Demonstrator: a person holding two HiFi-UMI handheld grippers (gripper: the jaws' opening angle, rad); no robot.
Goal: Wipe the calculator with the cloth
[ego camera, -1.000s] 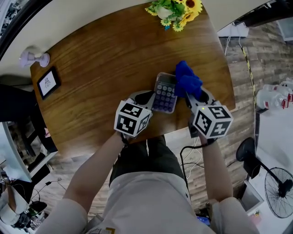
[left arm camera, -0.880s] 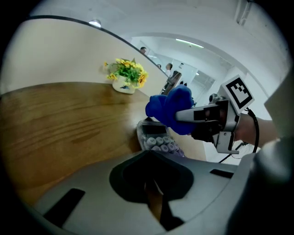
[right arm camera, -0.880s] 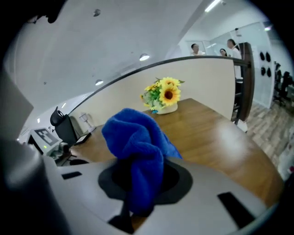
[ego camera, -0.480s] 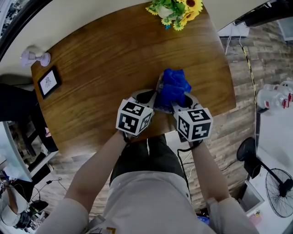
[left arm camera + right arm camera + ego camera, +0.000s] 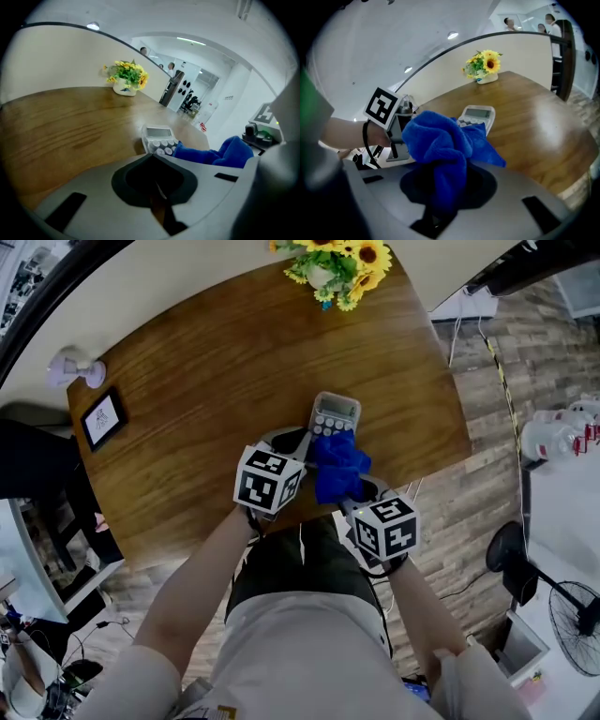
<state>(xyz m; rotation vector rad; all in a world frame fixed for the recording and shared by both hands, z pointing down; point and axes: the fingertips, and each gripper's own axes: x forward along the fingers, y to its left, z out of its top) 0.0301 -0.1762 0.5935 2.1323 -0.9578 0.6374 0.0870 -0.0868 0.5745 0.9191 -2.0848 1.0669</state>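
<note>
A grey calculator (image 5: pixel 334 414) lies on the wooden table (image 5: pixel 206 362) near its front edge; its screen end shows and its lower keys are under a blue cloth (image 5: pixel 337 465). My right gripper (image 5: pixel 352 487) is shut on the cloth, which bunches up out of its jaws (image 5: pixel 436 140) and drapes onto the calculator (image 5: pixel 479 114). My left gripper (image 5: pixel 296 442) rests at the calculator's left side, its jaws shut with nothing between them (image 5: pixel 151 155). In the left gripper view the calculator (image 5: pixel 157 136) lies just ahead to the right, with the cloth (image 5: pixel 220 152) beside it.
A vase of yellow flowers (image 5: pixel 333 263) stands at the table's far edge. A small framed picture (image 5: pixel 101 415) and a pale lamp-like object (image 5: pixel 73 369) sit at the far left. A floor fan (image 5: pixel 567 615) stands off to the right, below the table.
My right gripper has dragged the cloth from the calculator's right side leftwards and towards me, across the keys. The left gripper has stayed at the calculator's left side.
</note>
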